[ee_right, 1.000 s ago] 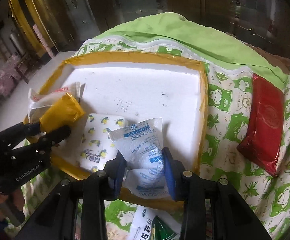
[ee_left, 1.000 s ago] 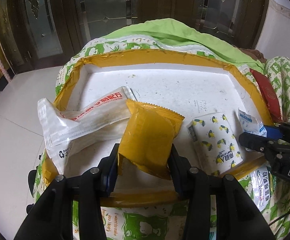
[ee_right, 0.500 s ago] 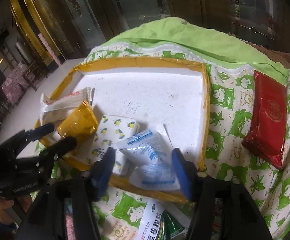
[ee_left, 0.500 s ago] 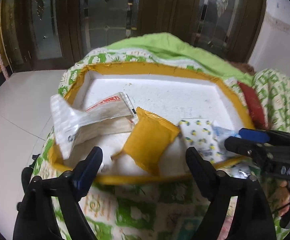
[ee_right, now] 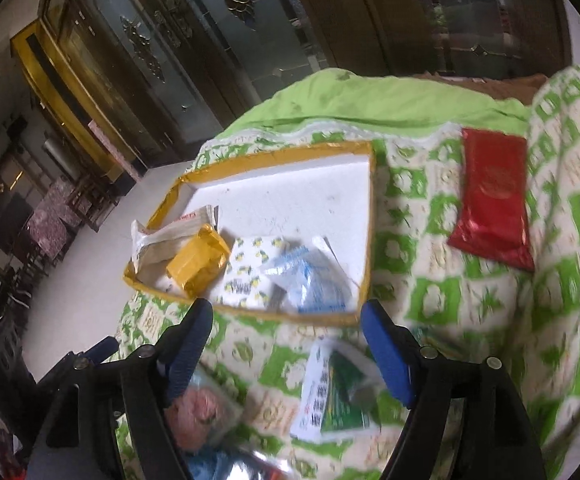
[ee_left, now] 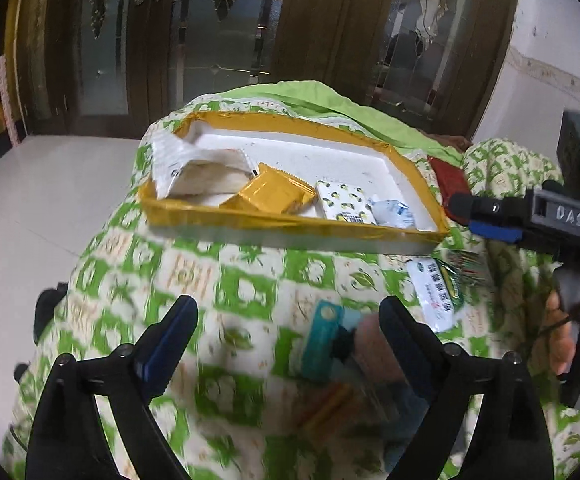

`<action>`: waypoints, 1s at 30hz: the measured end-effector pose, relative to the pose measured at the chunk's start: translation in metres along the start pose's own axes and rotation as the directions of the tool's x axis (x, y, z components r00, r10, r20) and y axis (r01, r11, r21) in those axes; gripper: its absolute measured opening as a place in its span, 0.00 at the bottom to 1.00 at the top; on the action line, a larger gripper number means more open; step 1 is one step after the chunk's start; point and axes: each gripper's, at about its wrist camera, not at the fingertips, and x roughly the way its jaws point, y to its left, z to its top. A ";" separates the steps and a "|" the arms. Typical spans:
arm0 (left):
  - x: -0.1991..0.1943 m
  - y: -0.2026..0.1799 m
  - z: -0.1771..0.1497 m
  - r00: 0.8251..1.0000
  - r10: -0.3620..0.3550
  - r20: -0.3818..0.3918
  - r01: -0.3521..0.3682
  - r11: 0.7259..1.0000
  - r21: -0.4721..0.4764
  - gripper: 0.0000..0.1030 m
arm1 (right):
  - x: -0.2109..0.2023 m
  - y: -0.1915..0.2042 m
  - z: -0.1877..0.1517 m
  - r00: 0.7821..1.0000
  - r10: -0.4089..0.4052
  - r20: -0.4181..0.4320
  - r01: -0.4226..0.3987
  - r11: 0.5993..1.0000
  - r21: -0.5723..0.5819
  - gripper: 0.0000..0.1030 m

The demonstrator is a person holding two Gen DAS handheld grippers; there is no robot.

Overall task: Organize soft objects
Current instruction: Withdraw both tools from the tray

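Left wrist view: looks forward and down along the left gripper (ee_left: 287,334), over the green-patterned quilt (ee_left: 161,280), toward the near long rim of the yellow-edged tray (ee_left: 290,226); dark glazed doors (ee_left: 225,36) behind.
Right wrist view: same downward slant from further right, tilted, facing the tray (ee_right: 370,240) from its near right corner; the red packet (ee_right: 492,196) is in clear sight.
Nearness: both well back from the tray.
Shared: tray, quilt, doors, green-and-white sachet (ee_left: 436,292) (ee_right: 330,396).
Cross-sight: right gripper (ee_left: 490,212) shows at the left view's right edge.
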 end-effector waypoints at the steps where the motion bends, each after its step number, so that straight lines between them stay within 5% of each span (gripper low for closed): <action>1: -0.004 0.001 -0.003 1.000 -0.002 0.004 0.002 1.000 -0.012 0.89 | -0.001 -0.001 -0.003 1.000 0.000 -0.003 0.000 1.000 0.005 0.78; 14: -0.030 0.021 -0.025 1.000 -0.011 0.013 0.013 0.990 -0.138 0.89 | -0.034 -0.023 -0.037 0.999 0.045 0.005 -0.045 0.993 0.108 0.78; 22: -0.037 0.001 -0.043 0.998 -0.054 -0.014 0.053 0.993 -0.108 0.89 | -0.043 -0.044 -0.045 0.999 0.054 0.005 -0.054 0.979 0.195 0.78; 30: -0.027 -0.037 -0.061 0.990 -0.111 -0.089 0.110 0.994 -0.019 0.89 | -0.031 -0.031 -0.052 0.998 0.040 -0.051 -0.032 0.989 0.141 0.78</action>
